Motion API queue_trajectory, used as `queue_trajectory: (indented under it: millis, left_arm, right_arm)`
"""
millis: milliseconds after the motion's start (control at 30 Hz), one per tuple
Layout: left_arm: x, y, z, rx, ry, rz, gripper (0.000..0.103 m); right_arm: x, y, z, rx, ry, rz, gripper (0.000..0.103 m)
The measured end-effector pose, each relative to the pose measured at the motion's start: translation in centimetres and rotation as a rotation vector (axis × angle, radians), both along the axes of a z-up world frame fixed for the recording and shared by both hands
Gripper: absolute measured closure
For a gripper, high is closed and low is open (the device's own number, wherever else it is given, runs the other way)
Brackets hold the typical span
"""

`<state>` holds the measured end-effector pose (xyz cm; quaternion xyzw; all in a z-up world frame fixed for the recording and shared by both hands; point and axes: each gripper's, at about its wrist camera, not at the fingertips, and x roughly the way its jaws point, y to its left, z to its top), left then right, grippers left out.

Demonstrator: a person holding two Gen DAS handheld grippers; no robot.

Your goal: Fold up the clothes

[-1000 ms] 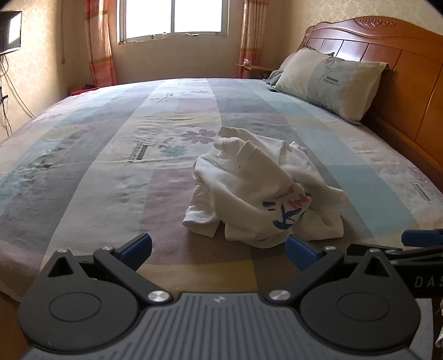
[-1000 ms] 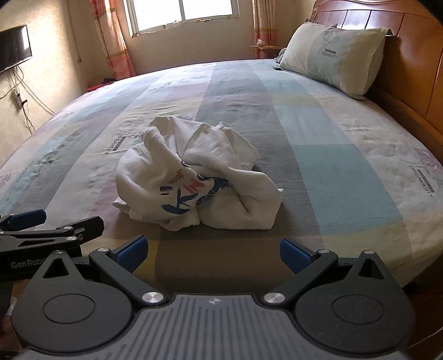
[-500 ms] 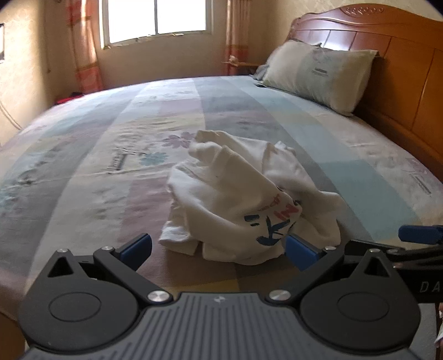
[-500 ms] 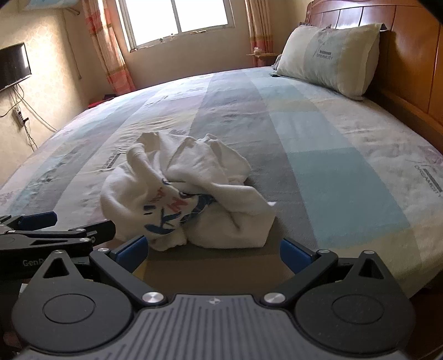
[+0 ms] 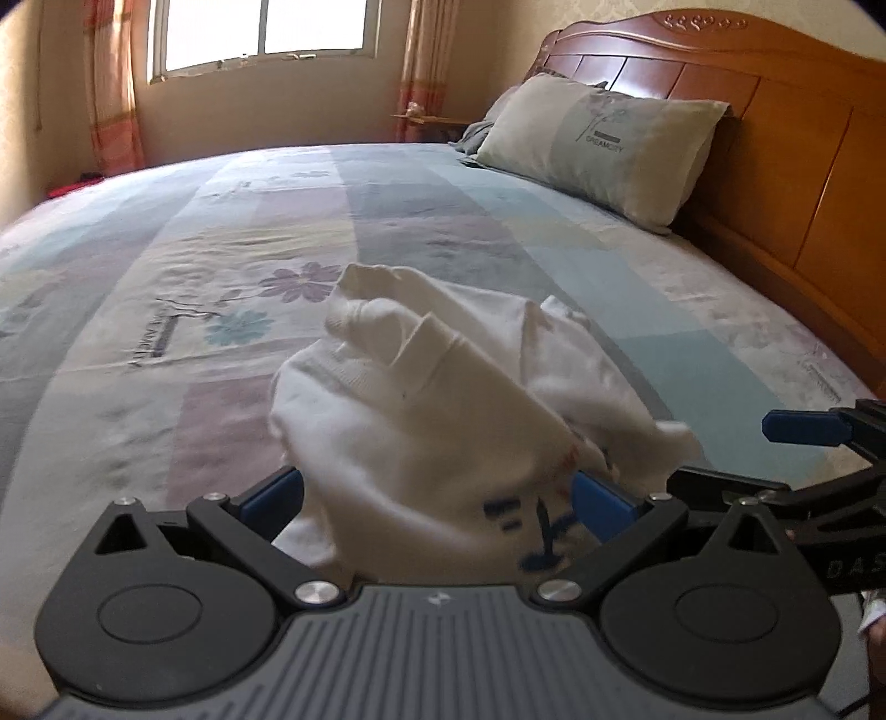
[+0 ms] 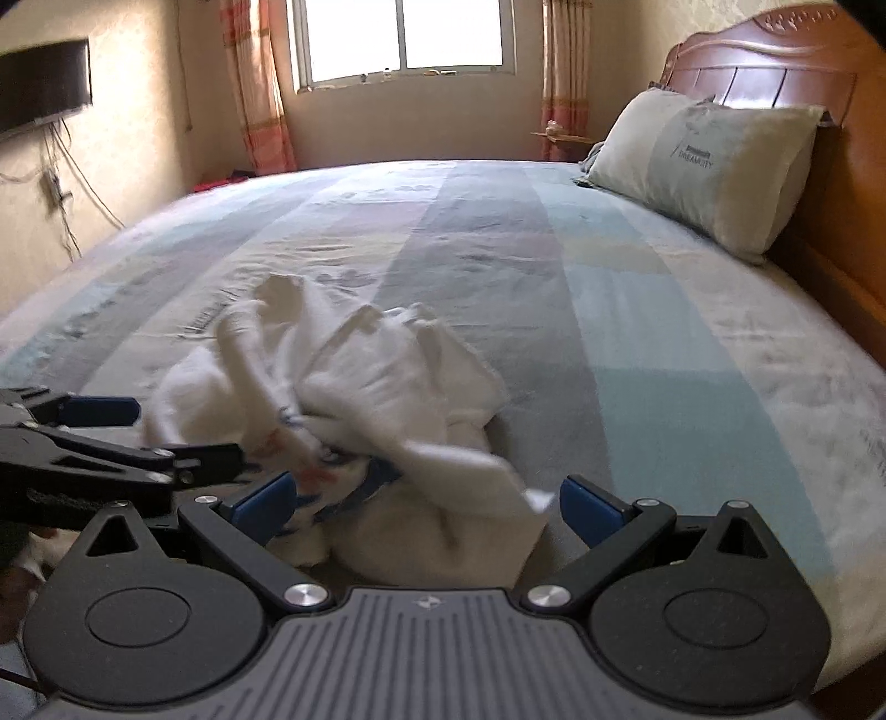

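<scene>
A crumpled white garment (image 5: 443,421) with a blue and red print lies bunched on the bed near its front edge; it also shows in the right wrist view (image 6: 376,421). My left gripper (image 5: 437,498) is open, its blue-padded fingers either side of the near part of the heap. My right gripper (image 6: 426,501) is open too, with the garment's near folds between its fingers. Whether the pads touch the cloth is unclear. The right gripper shows at the right of the left wrist view (image 5: 797,443). The left gripper shows at the left of the right wrist view (image 6: 99,437).
The bed (image 5: 194,288) has a striped pastel sheet with flower prints. A pillow (image 5: 603,149) leans on the wooden headboard (image 5: 775,127) at the right. A window (image 6: 404,39) with curtains is on the far wall, and a dark screen (image 6: 39,83) on the left wall.
Both grippers have moved forward to the garment, which now fills the space between their open fingers. The garment itself lies where it did.
</scene>
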<state>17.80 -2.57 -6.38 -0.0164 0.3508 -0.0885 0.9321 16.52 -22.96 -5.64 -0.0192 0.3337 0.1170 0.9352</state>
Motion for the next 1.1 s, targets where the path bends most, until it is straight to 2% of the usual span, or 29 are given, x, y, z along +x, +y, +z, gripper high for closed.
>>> queue_trajectory:
  millis: [133, 267, 367, 467, 633, 767, 833, 967, 1100]
  left_arm:
    - [2.1, 0.1, -0.7, 0.0, 0.04, 0.001, 0.001]
    - [3.0, 0.0, -1.9, 0.043, 0.083, -0.014, 0.001]
    - [2.8, 0.2, -2.4, 0.067, 0.074, -0.017, 0.001]
    - [2.9, 0.5, -2.5, 0.06, 0.084, -0.013, 0.001]
    - [2.6, 0.5, -2.0, 0.078, 0.067, -0.013, 0.001]
    - [2.3, 0.1, -1.8, 0.087, 0.067, -0.012, 0.001]
    - [2.1, 0.0, -1.6, 0.085, 0.068, -0.012, 0.001]
    - [2.0, -0.2, -1.0, 0.096, 0.079, -0.038, 0.001]
    - [2.0, -0.6, 0.0, 0.093, 0.113, -0.079, 0.001]
  right_arm:
    - [2.1, -0.2, -0.4, -0.078, 0.017, -0.001, 0.0]
    - [4.0, -0.3, -1.2, -0.086, 0.062, 0.008, 0.0]
    - [5.1, 0.4, -1.6, -0.099, 0.079, 0.035, 0.0]
    - [6.1, 1.0, -2.0, -0.143, 0.08, 0.057, 0.0]
    - [7.6, -1.6, -2.1, -0.234, 0.049, -0.104, 0.0]
    - [8.3, -4.6, -2.4, -0.225, 0.07, -0.199, 0.0]
    - [8.3, -5.1, -2.5, -0.219, 0.076, -0.212, 0.0]
    - [8.0, -4.4, -2.5, -0.173, 0.086, -0.129, 0.0]
    - [9.1, -2.2, -2.7, -0.226, 0.087, -0.019, 0.0]
